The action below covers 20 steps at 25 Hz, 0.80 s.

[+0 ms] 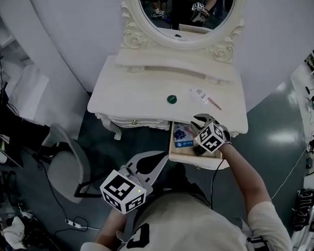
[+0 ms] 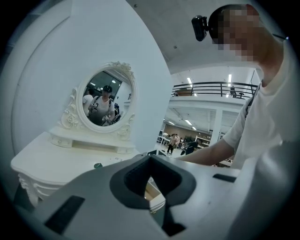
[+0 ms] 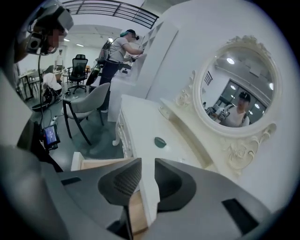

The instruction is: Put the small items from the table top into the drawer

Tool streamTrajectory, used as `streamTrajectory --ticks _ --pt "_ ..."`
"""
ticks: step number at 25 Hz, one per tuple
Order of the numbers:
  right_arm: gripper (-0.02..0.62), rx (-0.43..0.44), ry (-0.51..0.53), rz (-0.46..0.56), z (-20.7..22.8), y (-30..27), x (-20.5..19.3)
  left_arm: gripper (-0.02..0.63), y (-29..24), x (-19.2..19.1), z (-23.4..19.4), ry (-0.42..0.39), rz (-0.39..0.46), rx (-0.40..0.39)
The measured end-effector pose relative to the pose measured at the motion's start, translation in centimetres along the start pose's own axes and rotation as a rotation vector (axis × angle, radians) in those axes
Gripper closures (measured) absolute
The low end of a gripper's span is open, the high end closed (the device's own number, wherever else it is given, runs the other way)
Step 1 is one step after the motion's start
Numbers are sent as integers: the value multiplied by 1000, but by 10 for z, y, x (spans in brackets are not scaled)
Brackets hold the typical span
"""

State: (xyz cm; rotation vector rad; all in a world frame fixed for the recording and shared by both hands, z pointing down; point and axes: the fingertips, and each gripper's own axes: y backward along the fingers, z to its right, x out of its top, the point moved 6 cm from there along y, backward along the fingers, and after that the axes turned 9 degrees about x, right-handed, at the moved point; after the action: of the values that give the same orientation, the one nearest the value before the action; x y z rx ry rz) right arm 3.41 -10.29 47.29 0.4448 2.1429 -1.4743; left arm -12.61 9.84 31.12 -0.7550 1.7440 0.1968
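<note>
On the white vanity table [image 1: 135, 97] lie a small green round item [image 1: 171, 99] and a clear tube [image 1: 199, 95] with a pink-tipped stick [image 1: 214, 103] beside it. The wooden drawer [image 1: 173, 147] under the table's right front stands pulled out, with a blue packet [image 1: 182, 134] inside. My right gripper [image 1: 200, 119] hangs over the drawer at the table edge, open, with nothing between its fingers. From the right gripper view [image 3: 145, 164], the green item [image 3: 160, 142] lies ahead. My left gripper [image 1: 160, 157] is shut and empty, low in front of the table, left of the drawer.
An oval mirror [image 1: 186, 13] in a carved frame stands at the table's back. A grey chair [image 1: 66, 167] sits on the floor at the left, with cables and equipment [image 1: 16, 225] beyond it. Other people work in the room [image 3: 119, 47] behind.
</note>
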Motion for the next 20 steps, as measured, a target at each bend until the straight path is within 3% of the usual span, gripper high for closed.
streamTrajectory --ticks 8,20 --pt "497 99 185 18 44 -32 26 549 -30 9 -10 33 2 95" --pt "495 353 468 45 98 -100 49 549 -94 8 -17 115 -65 245"
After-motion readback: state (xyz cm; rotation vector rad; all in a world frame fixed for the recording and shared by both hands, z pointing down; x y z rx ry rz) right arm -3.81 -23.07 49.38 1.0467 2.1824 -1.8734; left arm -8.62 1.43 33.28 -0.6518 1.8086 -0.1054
